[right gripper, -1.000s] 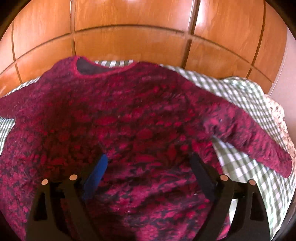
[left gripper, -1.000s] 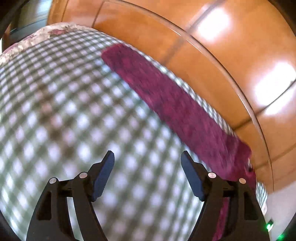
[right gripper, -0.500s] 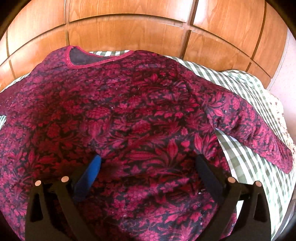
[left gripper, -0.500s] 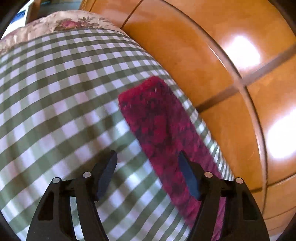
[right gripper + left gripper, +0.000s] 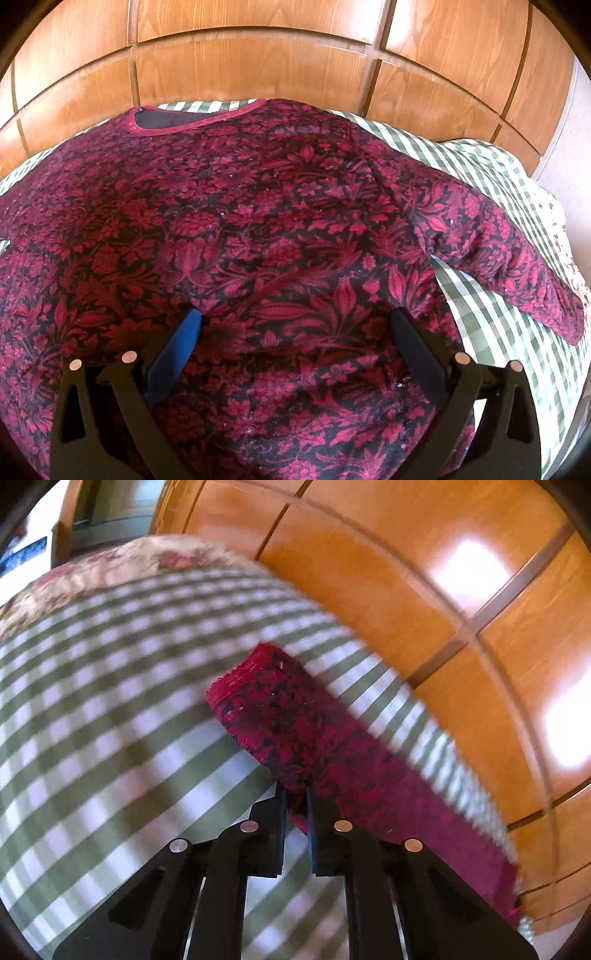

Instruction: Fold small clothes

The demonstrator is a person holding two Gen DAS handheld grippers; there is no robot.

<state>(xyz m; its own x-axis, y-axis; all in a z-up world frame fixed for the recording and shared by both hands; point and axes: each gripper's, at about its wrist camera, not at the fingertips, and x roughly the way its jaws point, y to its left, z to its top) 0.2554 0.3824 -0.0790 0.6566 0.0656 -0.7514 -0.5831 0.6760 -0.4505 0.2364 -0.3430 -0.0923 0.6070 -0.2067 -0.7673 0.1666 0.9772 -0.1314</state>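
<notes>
A red and black floral sweater [image 5: 266, 229] lies flat on a green checked bedspread [image 5: 480, 317], neckline toward the wooden wall. Its right sleeve [image 5: 498, 240] stretches out to the right. In the left wrist view the other sleeve [image 5: 295, 723] lies along the bedspread [image 5: 110, 709] with its cuff pointing away. My left gripper [image 5: 295, 797] is shut on the near edge of that sleeve. My right gripper [image 5: 295, 325] is open and hovers over the sweater's lower body, holding nothing.
Wooden wall panels [image 5: 258, 66] run behind the bed, close to the sweater's neckline; they also show in the left wrist view [image 5: 424, 572]. A floral quilt edge [image 5: 110, 565] lies at the bed's far end, and another at the right side [image 5: 557, 229].
My left gripper was open above the bedspread, moved onto the sleeve and has shut on its edge. My right gripper has stayed open over the sweater's body, nearly still.
</notes>
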